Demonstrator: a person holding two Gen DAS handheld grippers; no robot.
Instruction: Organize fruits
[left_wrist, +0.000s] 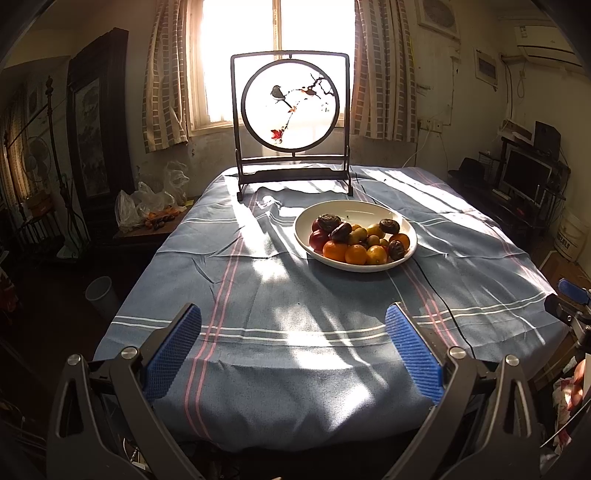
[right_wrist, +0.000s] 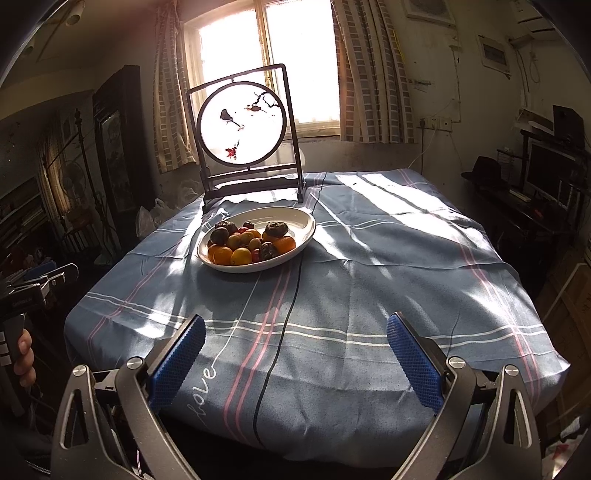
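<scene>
Blue tablecloth (right_wrist: 369, 266) reads "love" near fruit bowl (right_wrist: 303, 225).

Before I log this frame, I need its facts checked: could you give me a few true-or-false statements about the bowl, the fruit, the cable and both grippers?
1. The bowl holds the fruit. True.
2. The left gripper is shut on an orange. False: its fingers are spread wide with nothing between them.
3. A black cable runs across the cloth. True.
4. The screen stands between the bowl and the grippers. False: it stands behind the bowl, by the window.
5. The right gripper is open. True.
</scene>
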